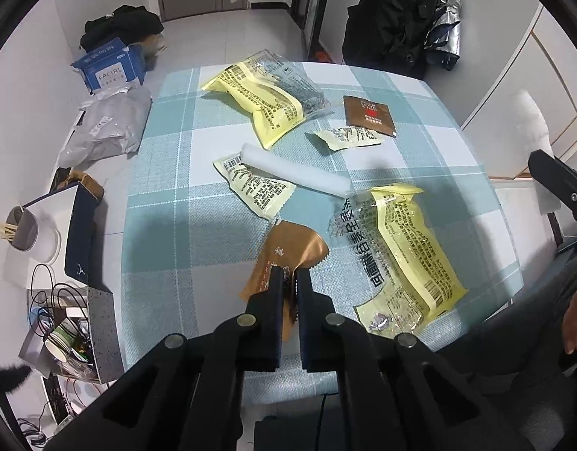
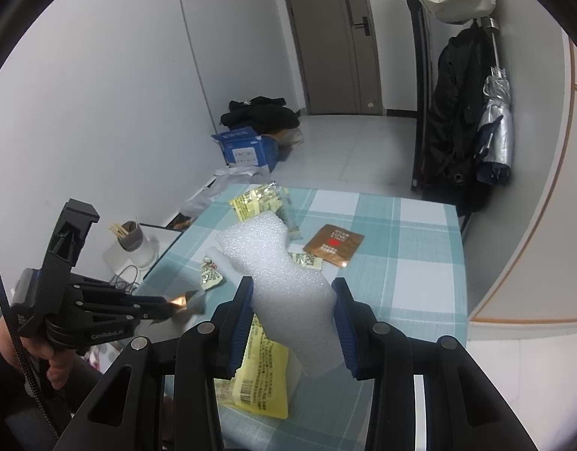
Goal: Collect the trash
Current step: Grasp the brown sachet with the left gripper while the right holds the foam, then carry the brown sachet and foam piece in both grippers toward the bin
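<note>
My left gripper (image 1: pixel 290 276) points down at the teal plaid tablecloth (image 1: pixel 168 158) and is shut on a bronze foil wrapper (image 1: pixel 288 248); it shows from the side in the right wrist view, left gripper (image 2: pixel 172 306) with bronze wrapper (image 2: pixel 181 300). My right gripper (image 2: pixel 292 282) is shut on a white foam piece (image 2: pixel 273 259) held above the table. Lying loose are a big yellow wrapper (image 1: pixel 405 251), a second one (image 1: pixel 262 101), two small yellow wrappers (image 1: pixel 258 188) (image 1: pixel 348 137), a white foam roll (image 1: pixel 296 173) and a brown sachet (image 1: pixel 369 114).
Left of the table a low surface holds a cup of sticks (image 1: pixel 21 229) and a box of cables and cups (image 1: pixel 74 323). A grey bag (image 1: pixel 108 127) and a blue carton (image 1: pixel 111 65) lie beyond. Coat and umbrella (image 2: pixel 491 120) hang at the far right.
</note>
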A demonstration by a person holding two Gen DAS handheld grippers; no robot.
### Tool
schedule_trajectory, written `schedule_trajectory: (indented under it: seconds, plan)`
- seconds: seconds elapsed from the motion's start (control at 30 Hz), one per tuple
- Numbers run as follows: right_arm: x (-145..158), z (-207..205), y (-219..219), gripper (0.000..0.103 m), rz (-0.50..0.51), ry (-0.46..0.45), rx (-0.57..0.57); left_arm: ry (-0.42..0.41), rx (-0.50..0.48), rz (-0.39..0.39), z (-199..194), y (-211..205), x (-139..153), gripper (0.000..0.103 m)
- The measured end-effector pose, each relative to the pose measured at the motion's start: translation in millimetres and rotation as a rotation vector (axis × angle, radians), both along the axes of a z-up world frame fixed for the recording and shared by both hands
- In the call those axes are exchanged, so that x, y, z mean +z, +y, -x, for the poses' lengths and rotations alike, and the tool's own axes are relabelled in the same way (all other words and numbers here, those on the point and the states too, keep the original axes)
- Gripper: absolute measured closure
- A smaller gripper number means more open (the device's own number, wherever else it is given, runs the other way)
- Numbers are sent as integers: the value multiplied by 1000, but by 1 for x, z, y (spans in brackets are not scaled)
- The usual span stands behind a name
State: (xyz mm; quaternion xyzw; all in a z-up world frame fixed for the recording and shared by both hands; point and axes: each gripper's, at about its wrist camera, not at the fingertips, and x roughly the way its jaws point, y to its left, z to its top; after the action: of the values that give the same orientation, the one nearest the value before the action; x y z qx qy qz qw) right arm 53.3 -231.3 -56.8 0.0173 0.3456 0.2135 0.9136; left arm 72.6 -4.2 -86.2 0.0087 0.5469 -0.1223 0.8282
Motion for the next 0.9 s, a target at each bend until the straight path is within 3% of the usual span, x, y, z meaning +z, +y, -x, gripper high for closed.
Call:
schedule_trajectory:
  seconds: [0.57, 0.9]
  plan:
    - [4, 15, 1, 64, -35, 14, -7, -122, -8, 61, 13, -7, 45, 102]
    - [52, 32, -25, 64, -135, -49, -58, -259, -58, 84, 23, -31, 99, 102]
